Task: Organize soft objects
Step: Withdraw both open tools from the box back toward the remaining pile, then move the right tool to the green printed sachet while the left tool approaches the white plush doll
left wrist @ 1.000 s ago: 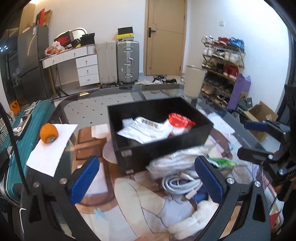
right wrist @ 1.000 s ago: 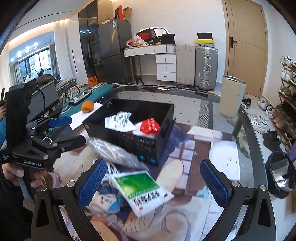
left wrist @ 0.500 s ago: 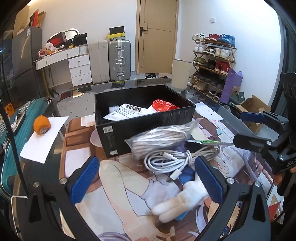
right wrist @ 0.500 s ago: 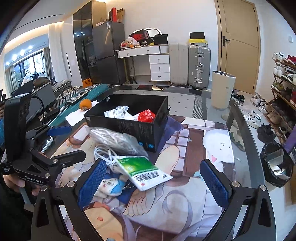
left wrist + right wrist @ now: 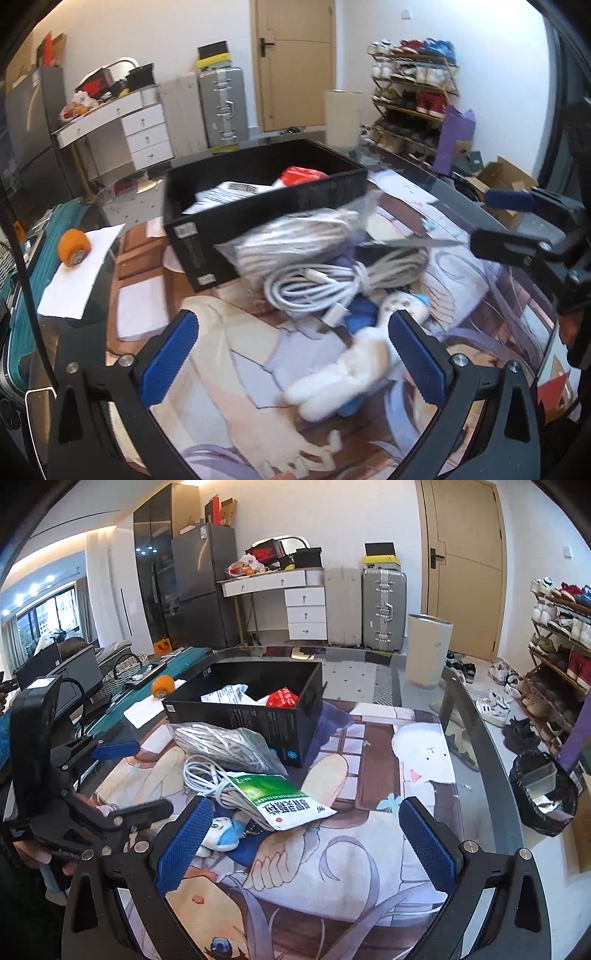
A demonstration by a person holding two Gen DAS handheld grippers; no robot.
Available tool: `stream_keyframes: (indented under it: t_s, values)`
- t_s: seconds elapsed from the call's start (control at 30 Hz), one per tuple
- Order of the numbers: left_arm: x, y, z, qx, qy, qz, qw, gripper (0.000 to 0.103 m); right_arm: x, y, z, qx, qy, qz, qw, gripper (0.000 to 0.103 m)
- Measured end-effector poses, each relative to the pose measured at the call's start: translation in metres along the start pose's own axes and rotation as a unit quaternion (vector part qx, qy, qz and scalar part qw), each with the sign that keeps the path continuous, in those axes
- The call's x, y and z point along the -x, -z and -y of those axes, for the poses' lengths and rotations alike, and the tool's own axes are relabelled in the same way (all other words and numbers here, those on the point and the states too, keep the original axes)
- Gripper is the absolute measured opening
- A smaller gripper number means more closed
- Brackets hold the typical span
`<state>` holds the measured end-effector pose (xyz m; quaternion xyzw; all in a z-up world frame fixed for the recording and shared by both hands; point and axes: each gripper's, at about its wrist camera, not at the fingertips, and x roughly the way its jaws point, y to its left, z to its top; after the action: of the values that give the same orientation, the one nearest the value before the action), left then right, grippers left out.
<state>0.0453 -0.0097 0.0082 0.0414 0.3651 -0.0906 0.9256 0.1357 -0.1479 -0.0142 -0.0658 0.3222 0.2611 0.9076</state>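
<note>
Since both grippers are spread wide with nothing in them, I'm guessing I'm lining up a pick | left gripper (image 5: 291,354) faces the doll (image 5: 347,365) | right gripper (image 5: 306,834) near the pouch (image 5: 284,801) | cables (image 5: 317,284) piled against the near side of the box (image 5: 229,221), probably staged for it | printed mat (image 5: 332,853) on glass table (image 5: 476,734), cluttered room, shoe rack (image 5: 561,635) far right

Plush doll (image 5: 221,830) half hidden under green packet (image 5: 284,801); doll blurred in left view

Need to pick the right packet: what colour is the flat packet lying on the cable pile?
Green and white packet, with printed text; the right wrist view shows it best.
</note>
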Motion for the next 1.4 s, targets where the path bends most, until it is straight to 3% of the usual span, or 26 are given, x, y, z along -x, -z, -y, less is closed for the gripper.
stream_keyframes:
  t_s: [0.2, 0.33, 0.6, 0.77, 1.0, 1.17, 1.4]
  values:
    - [-0.007, 0.001, 0.019, -0.026, 0.03, -0.015, 0.9991, 0.103, 0.001, -0.001, 0.003, -0.001, 0.001, 0.003, 1.0, 0.102]
    - [-0.022, 0.004, 0.028, -0.048, 0.014, -0.042, 0.9979, 0.103, -0.001, -0.001, 0.006, -0.005, -0.005, 0.002, 1.0, 0.102]
    - [-0.024, 0.004, 0.012, -0.005, 0.034, -0.053, 0.998, 0.103, -0.013, 0.005, 0.018, -0.024, -0.01, -0.009, 1.0, 0.102]
    - [-0.024, 0.004, 0.012, -0.005, 0.036, -0.048, 0.9982, 0.103, -0.016, 0.006, 0.016, -0.024, -0.011, -0.014, 1.0, 0.102]
    - [-0.022, 0.007, -0.001, 0.006, 0.034, -0.053, 0.998, 0.103, -0.004, -0.01, 0.015, -0.022, -0.024, 0.024, 0.999, 0.102]
    - [-0.019, 0.012, -0.014, 0.021, 0.028, -0.056, 0.9978, 0.103, -0.026, -0.019, 0.025, -0.045, -0.019, -0.008, 0.999, 0.102]
    - [-0.016, 0.017, -0.021, 0.026, 0.026, -0.06, 0.9975, 0.103, -0.061, -0.024, 0.017, -0.058, -0.043, -0.046, 0.996, 0.102]
